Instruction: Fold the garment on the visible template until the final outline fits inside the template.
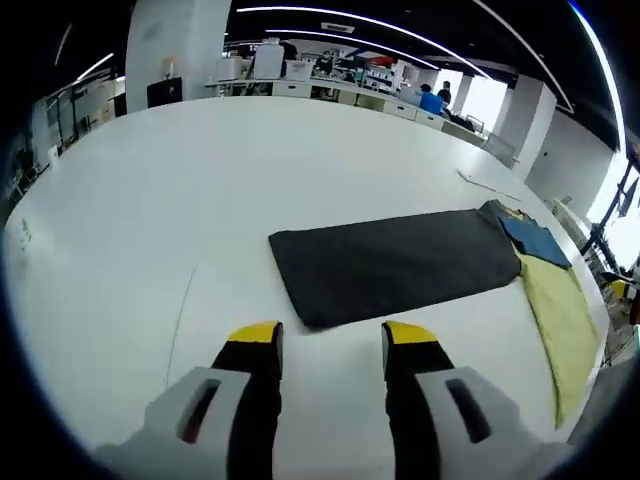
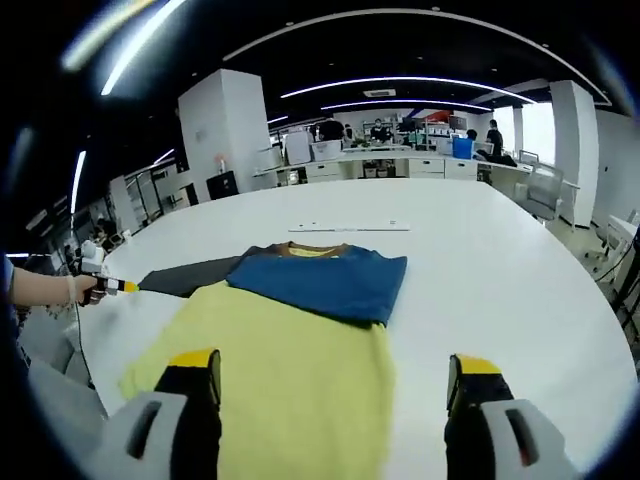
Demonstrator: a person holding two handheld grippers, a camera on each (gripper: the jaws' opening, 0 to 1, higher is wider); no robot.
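Observation:
A dark grey rectangular template lies flat on the white table. At its right end lies a garment with a blue upper part and a yellow lower part. My left gripper hovers open just short of the template's near edge, with nothing between its yellow-tipped jaws. In the right gripper view the garment lies spread out, blue part with a brown collar beyond the yellow part, and the template runs off to the left. My right gripper is wide open above the yellow cloth.
A thin white strip lies on the table beyond the garment. A person's hand holds the left gripper at the left of the right gripper view. Desks, pillars and people stand far behind the wide table.

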